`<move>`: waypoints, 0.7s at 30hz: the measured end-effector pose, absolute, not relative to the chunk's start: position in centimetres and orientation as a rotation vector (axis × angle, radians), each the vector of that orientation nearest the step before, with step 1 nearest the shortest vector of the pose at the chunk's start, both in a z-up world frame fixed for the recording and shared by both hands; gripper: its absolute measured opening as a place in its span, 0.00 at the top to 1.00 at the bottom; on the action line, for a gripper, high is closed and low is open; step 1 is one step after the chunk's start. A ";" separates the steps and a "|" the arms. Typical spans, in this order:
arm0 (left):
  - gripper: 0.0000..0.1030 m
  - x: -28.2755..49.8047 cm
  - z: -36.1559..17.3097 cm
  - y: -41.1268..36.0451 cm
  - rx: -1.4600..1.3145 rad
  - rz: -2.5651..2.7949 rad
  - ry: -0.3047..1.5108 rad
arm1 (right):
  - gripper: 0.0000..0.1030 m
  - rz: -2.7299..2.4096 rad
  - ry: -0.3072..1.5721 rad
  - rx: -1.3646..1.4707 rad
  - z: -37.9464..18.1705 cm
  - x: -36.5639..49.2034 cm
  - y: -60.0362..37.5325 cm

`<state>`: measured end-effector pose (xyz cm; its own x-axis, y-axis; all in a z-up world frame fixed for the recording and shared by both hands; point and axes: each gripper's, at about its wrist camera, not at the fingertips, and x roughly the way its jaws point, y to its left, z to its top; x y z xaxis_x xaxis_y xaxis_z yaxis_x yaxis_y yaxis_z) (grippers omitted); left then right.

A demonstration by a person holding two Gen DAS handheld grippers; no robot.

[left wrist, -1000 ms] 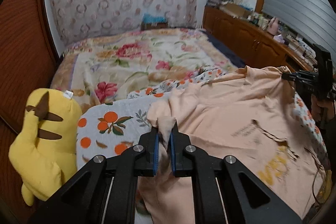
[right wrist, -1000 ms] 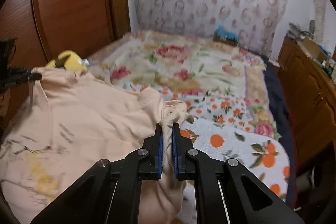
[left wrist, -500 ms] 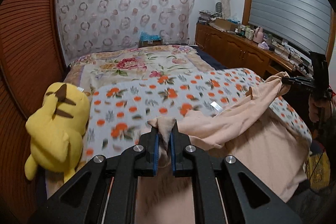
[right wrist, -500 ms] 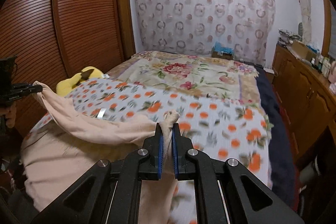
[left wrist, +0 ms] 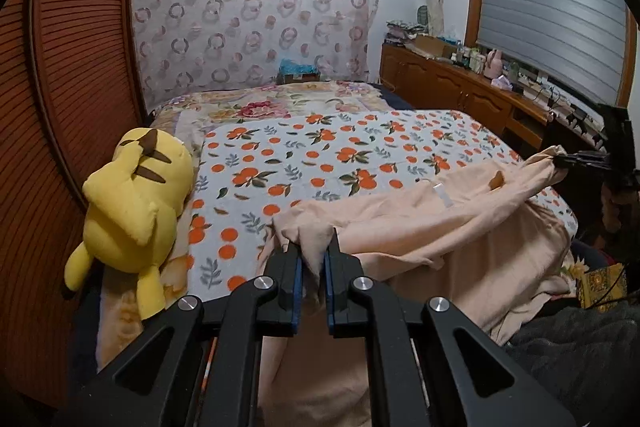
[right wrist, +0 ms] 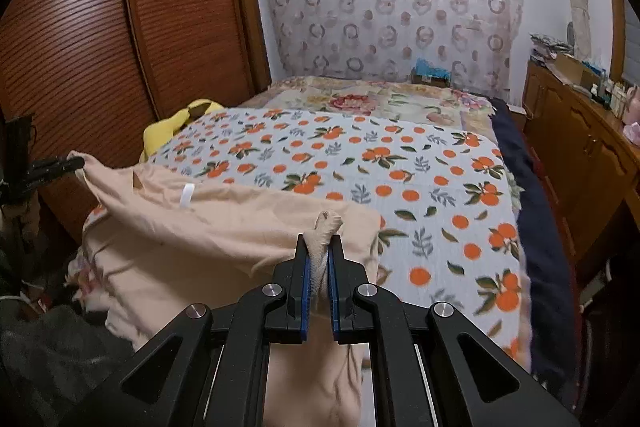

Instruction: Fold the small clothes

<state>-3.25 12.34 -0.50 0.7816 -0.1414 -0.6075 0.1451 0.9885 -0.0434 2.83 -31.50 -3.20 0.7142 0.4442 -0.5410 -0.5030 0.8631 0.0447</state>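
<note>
**Soft peach shirt held up by two corners**

Nearest in the left wrist view, the left gripper [left wrist: 313,259] is pinched almost shut on a bunched corner of the peach shirt [left wrist: 420,227]; nearest in the right wrist view, the right gripper [right wrist: 319,255] is pinched almost shut on another corner of the same cloth, where a ribbed edge pokes up between the blue pads. The shirt sags between the two grips and hangs down over the near edge of the bed; only its top edge lies on the orange-print blanket [left wrist: 340,155].

The shirt looks light, thin and floppy; it will droop and crease wherever it is not held, so it will probably fold more neatly if laid flat first. Corners and hems look like the best places to hold, since a pinch there spreads the cloth wide; a small white tag [right wrist: 187,195] shows on the cloth.

Farther off on the left lies a yellow plush toy [left wrist: 136,203]; farther still is a flowered quilt [left wrist: 260,107].
</note>
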 end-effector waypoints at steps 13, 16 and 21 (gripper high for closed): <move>0.64 -2.5 -4.3 12.9 -0.012 -0.130 0.749 | 0.89 0.493 0.718 -0.190 -4.9 4.3 -28.3; 0.53 -2.4 -4.0 13.4 -0.037 -0.136 0.739 | 0.89 0.491 0.697 -0.202 -4.1 4.3 -28.5; 0.23 -1.7 -3.8 13.5 -0.026 -0.128 0.724 | 0.86 0.469 0.653 -0.216 -2.6 4.2 -28.9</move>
